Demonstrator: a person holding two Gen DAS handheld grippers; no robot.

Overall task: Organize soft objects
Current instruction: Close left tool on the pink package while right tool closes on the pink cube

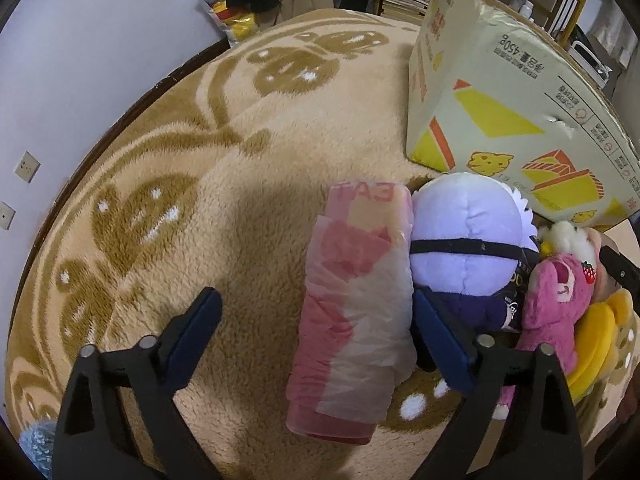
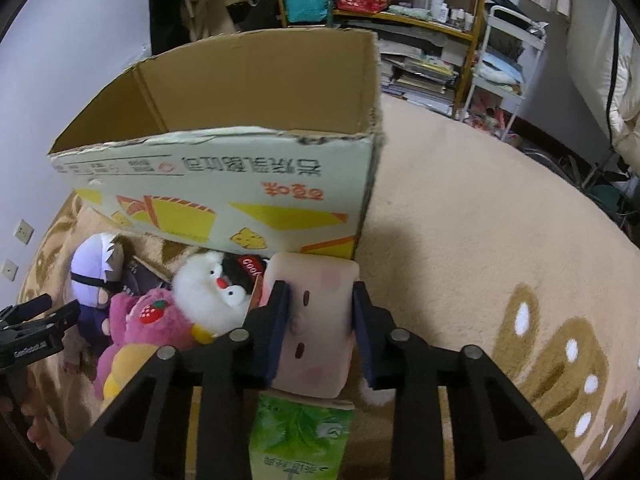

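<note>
While the left tongs (image 1: 316, 328) stand spread around a pink wrapped roll (image 1: 352, 308) on the carpet (image 1: 248, 184), the right tongs (image 2: 320, 316) pinch a pale pink block plush (image 2: 316, 320). Ahead of both tongs stands an open cardboard box (image 2: 224, 184); 3 plush toys crowd between them.

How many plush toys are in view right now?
5. The lavender-haired doll, pink bear, white penguin and yellow plush are piled in front of the cardboard box. The pink square plush is in the right gripper. The pile may hide more.
</note>
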